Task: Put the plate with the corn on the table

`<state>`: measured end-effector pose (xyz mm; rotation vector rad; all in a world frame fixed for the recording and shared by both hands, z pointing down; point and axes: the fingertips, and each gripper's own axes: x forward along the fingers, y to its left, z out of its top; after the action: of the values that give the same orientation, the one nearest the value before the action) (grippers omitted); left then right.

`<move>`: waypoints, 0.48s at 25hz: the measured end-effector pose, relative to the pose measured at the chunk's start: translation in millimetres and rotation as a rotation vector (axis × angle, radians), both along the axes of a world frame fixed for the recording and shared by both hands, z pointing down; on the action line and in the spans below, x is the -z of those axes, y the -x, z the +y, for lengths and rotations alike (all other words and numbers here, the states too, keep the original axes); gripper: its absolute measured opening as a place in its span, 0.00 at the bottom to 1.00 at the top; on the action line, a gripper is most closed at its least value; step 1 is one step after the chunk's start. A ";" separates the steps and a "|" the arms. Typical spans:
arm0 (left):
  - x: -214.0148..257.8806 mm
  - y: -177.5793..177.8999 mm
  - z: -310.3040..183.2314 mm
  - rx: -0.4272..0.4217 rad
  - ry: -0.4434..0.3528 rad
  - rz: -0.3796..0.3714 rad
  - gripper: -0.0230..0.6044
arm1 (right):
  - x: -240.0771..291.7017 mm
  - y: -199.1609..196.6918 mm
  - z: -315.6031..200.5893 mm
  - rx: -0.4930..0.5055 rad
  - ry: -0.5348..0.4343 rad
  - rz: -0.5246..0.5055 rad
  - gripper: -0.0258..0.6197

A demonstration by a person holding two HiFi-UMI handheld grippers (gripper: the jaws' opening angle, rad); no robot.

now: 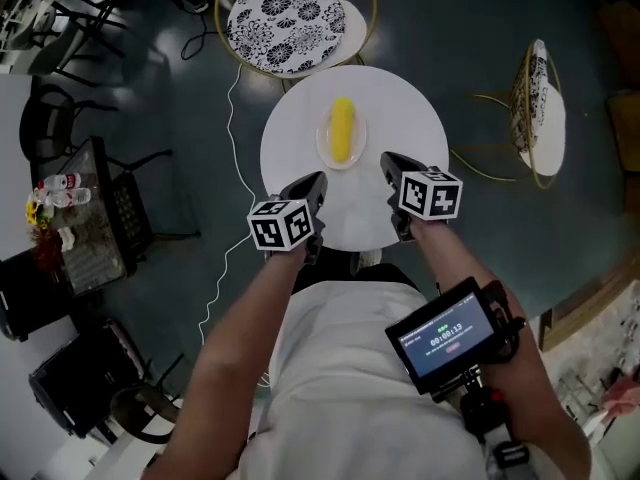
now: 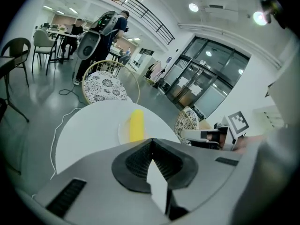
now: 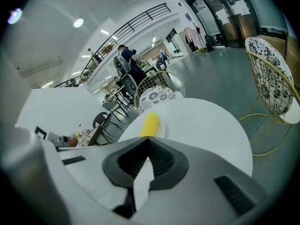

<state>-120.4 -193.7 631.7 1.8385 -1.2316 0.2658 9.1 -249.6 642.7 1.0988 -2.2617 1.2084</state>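
Observation:
A yellow corn cob [image 1: 342,131] lies on a small white plate [image 1: 322,148] in the middle of a round white table [image 1: 400,108]. My left gripper [image 1: 312,185] hovers over the table's near edge, left of the plate, shut and holding nothing. My right gripper [image 1: 392,163] is on the plate's right side, also shut and holding nothing. In the left gripper view the corn [image 2: 136,124] and plate [image 2: 123,132] lie just beyond the closed jaws. In the right gripper view the corn [image 3: 150,124] sits straight ahead on the table [image 3: 206,125].
A patterned wire chair [image 1: 290,13] stands beyond the table, and a second one [image 1: 540,108] stands to the right. A white cable [image 1: 232,138] runs along the floor on the left. Dark chairs and a cluttered table [image 1: 70,218] are at far left. People stand in the background [image 2: 112,27].

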 end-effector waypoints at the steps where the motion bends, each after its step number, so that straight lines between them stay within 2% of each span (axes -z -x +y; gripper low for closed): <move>1: 5.2 -2.7 6.3 -0.014 -0.014 -0.006 0.05 | 6.3 -0.5 5.0 0.004 -0.009 -0.010 0.05; 5: 25.0 -9.5 30.7 -0.027 -0.054 -0.004 0.05 | 30.9 0.3 27.8 0.033 -0.043 -0.050 0.05; 9: 50.7 -12.7 52.4 0.026 -0.089 0.075 0.05 | 57.8 3.7 50.0 0.060 -0.076 -0.090 0.05; 12: 70.7 -14.4 64.0 0.042 -0.128 0.088 0.05 | 81.1 8.1 62.0 0.090 -0.110 -0.123 0.05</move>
<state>-105.9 -129.7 561.0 1.9101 -1.2494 0.0836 1.0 -187.7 561.6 0.9736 -2.4682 1.1572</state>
